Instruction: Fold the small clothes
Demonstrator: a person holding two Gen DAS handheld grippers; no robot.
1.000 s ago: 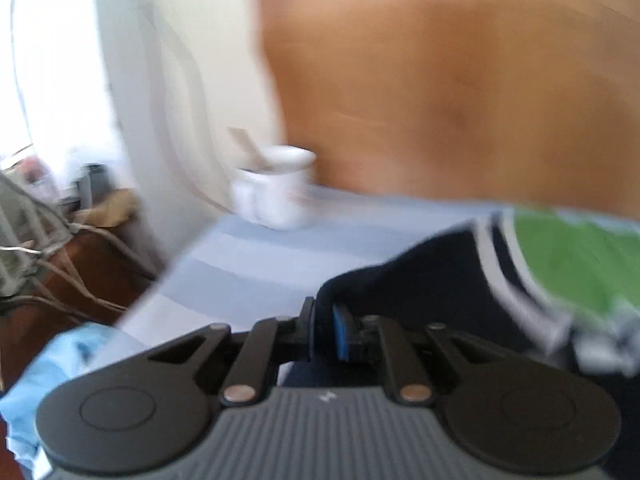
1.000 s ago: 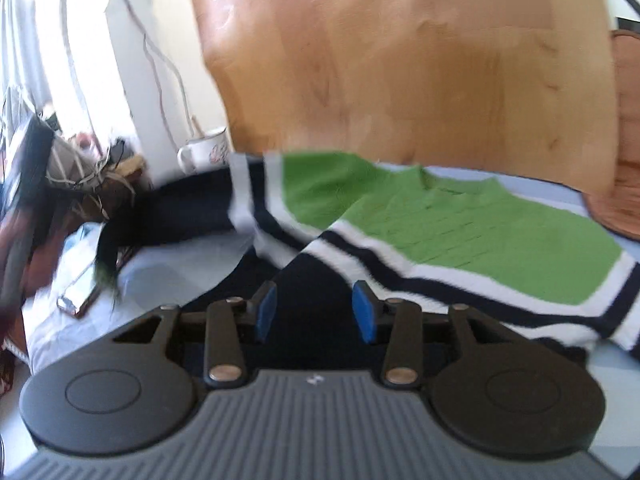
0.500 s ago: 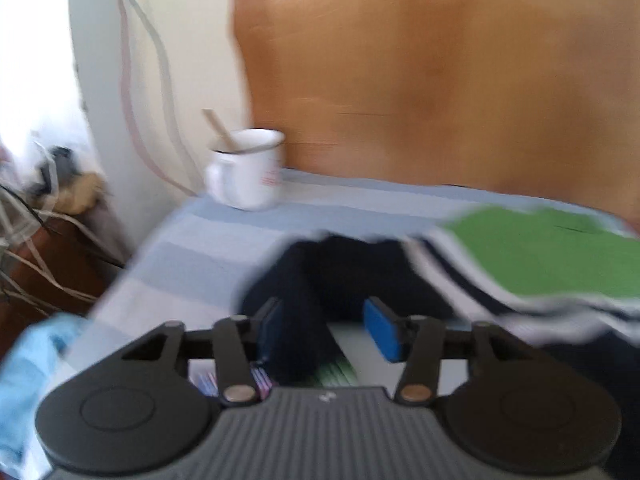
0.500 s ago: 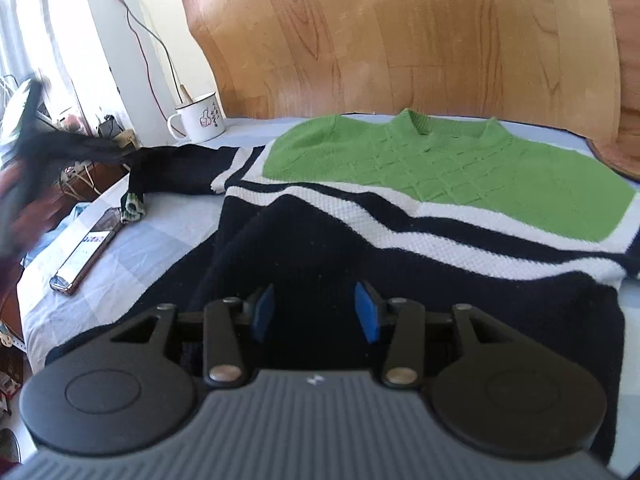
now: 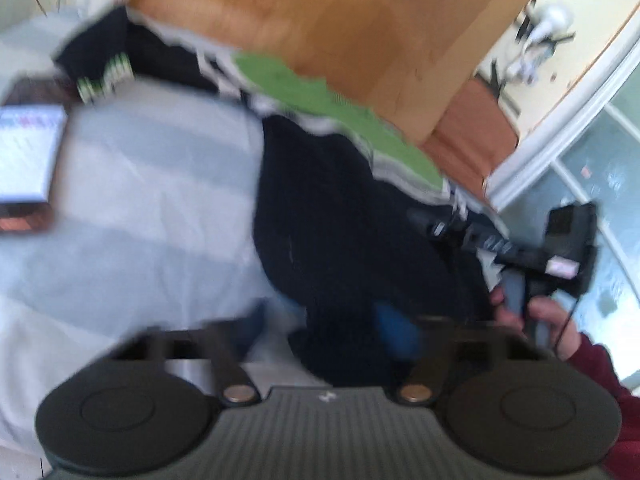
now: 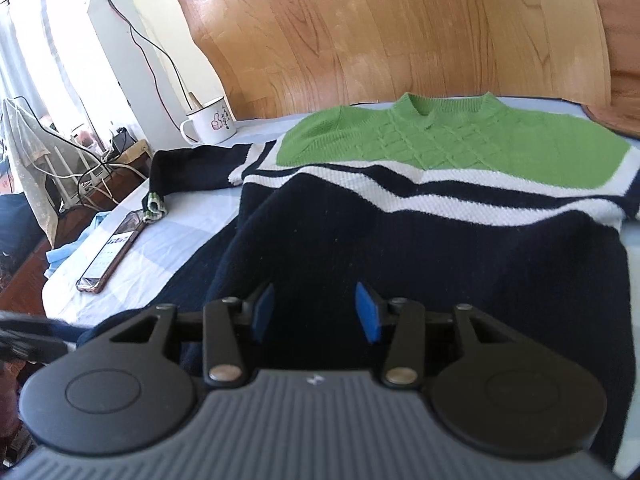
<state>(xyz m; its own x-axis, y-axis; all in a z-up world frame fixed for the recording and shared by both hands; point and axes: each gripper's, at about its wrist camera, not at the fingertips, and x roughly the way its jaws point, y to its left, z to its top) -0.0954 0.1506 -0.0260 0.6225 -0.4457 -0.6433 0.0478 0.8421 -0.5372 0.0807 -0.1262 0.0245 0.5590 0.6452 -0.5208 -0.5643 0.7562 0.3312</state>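
A small knit sweater [image 6: 440, 208], navy with white stripes and a green yoke, lies flat on the light blue bedsheet [image 6: 188, 236]. Its left sleeve [image 6: 192, 172] stretches out to the left, its cuff beside a phone. My right gripper [image 6: 316, 312] is open and empty, low over the navy hem area. In the blurred left wrist view my left gripper [image 5: 320, 328] is open and empty over the sweater's [image 5: 332, 216] lower left edge. The right gripper [image 5: 520, 248] shows there, held in a hand.
A phone [image 6: 112, 252] lies on the sheet left of the sweater and also shows in the left wrist view [image 5: 28, 160]. A white mug [image 6: 210, 122] stands by the wooden headboard [image 6: 400, 32]. Cables and clutter fill the bed's left side.
My left gripper let go of the sleeve, opened, and swung down to the sweater's lower left edge. The sleeve now lies flat. My right gripper stayed open and lowered toward the hem.
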